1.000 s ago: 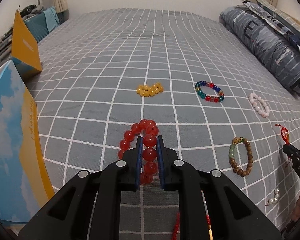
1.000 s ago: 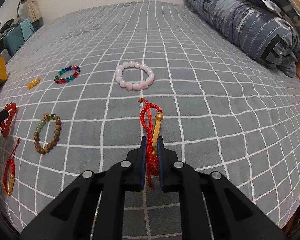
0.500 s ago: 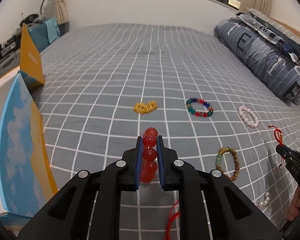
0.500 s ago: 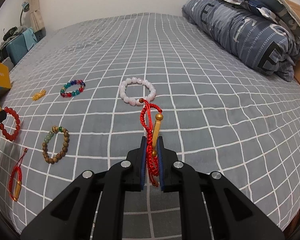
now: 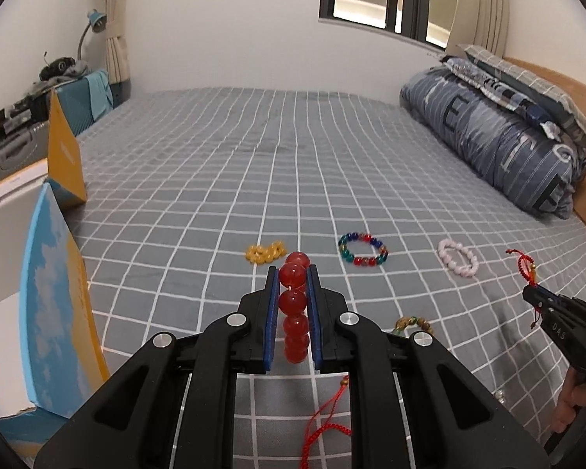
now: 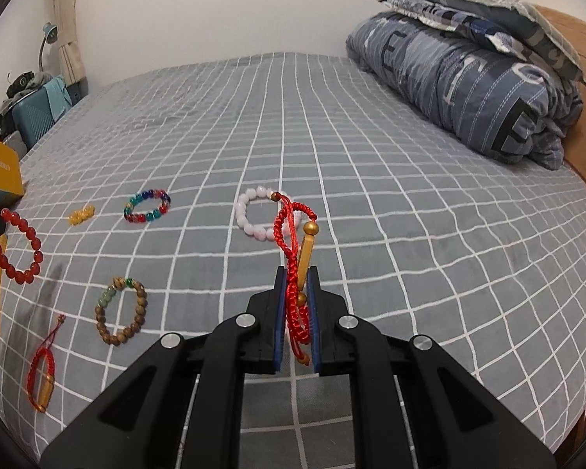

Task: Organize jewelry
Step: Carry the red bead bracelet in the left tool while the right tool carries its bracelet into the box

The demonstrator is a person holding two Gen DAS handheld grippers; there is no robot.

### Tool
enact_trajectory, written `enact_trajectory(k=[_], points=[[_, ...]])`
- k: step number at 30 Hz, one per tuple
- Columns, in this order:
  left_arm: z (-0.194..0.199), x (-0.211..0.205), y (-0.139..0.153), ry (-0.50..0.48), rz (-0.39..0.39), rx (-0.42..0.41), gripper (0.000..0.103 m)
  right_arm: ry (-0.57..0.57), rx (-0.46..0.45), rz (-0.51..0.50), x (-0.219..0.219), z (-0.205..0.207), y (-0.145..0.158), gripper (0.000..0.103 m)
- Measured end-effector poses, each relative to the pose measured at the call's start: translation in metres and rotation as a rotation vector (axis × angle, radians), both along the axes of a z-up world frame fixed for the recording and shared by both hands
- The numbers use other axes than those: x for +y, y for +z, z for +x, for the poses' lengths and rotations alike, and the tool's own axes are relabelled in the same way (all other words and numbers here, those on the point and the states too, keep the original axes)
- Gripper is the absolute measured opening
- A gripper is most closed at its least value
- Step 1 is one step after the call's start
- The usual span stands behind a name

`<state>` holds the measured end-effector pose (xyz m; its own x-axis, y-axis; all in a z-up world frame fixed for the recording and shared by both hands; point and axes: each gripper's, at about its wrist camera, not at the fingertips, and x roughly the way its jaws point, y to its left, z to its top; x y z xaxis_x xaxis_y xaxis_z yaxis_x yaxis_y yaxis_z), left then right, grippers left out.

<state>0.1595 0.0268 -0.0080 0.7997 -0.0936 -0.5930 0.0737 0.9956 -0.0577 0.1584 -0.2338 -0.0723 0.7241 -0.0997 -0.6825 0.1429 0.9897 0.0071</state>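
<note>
My left gripper (image 5: pixel 292 273) is shut on a red bead bracelet (image 5: pixel 294 300) and holds it above the grey checked bed; it also hangs at the left in the right wrist view (image 6: pixel 19 246). My right gripper (image 6: pixel 297 273) is shut on a red cord bracelet with a gold charm (image 6: pixel 295 234), also lifted. On the bed lie a yellow bead bracelet (image 5: pixel 265 252), a multicoloured bead bracelet (image 5: pixel 363 250), a pink bead bracelet (image 5: pixel 459 258), a brown wooden bead bracelet (image 6: pixel 121 310) and a second red cord bracelet (image 6: pixel 43 367).
An open blue and yellow box (image 5: pixel 54 301) stands at the bed's left edge, its orange flap (image 5: pixel 64 152) upright behind. A folded blue quilt and pillows (image 5: pixel 500 140) lie at the right by the wooden headboard. A small pearl piece (image 5: pixel 499 392) lies near my right hand.
Both grippers have risen from the bed, each with its bracelet. The red bead bracelet left the sheet and now hangs in the left gripper.
</note>
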Motion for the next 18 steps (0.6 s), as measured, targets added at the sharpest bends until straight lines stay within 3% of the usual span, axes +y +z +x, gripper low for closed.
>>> enact_trajectory(k=[18], points=[[-0.003,0.016,0.033,0.008,-0.039,0.024,0.013,0.014,0.012,-0.003,0.028,0.006,0.025,0.009]])
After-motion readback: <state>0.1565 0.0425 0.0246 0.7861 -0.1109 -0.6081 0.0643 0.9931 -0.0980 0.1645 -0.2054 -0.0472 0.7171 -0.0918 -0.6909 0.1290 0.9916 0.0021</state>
